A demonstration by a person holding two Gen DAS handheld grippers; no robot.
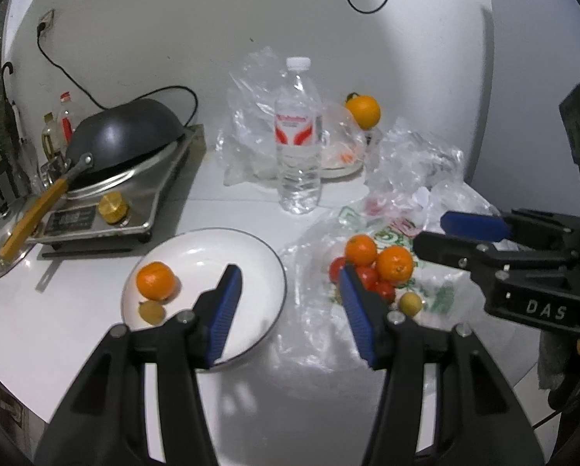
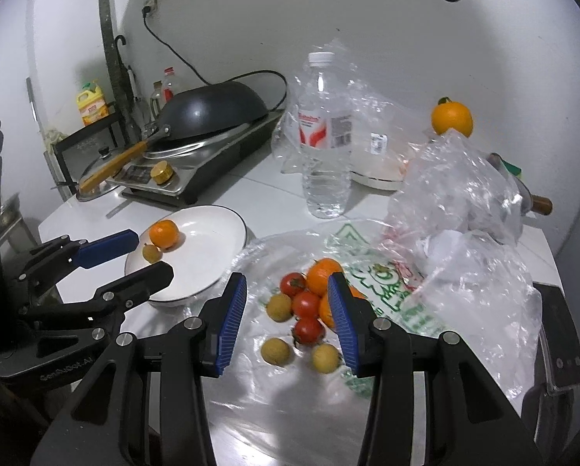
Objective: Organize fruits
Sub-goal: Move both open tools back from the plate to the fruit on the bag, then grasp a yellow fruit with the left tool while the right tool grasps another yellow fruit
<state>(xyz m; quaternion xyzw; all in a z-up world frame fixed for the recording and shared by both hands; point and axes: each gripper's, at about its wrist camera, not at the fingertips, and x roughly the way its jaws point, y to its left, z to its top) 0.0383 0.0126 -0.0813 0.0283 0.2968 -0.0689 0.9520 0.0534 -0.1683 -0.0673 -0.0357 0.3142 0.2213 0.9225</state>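
Note:
A white plate (image 1: 251, 256) holds one orange (image 1: 155, 280) and one small yellow-brown fruit (image 1: 152, 312); the plate also shows in the right wrist view (image 2: 220, 233). A pile of oranges (image 2: 321, 270), red tomatoes (image 2: 305, 305) and small yellow-brown fruits (image 2: 276, 351) lies on a clear plastic bag (image 2: 329, 388). My left gripper (image 1: 290, 303) is open and empty, over the plate's right rim. My right gripper (image 2: 288, 310) is open and empty, just above the fruit pile. The pile also shows in the left wrist view (image 1: 371, 268).
A water bottle (image 1: 298, 136) stands behind the plate. A black wok on a cooktop (image 1: 123, 178) sits at the left. Another orange (image 1: 363, 112) rests at the back on a dish. Crumpled plastic bags (image 2: 464, 213) lie at the right.

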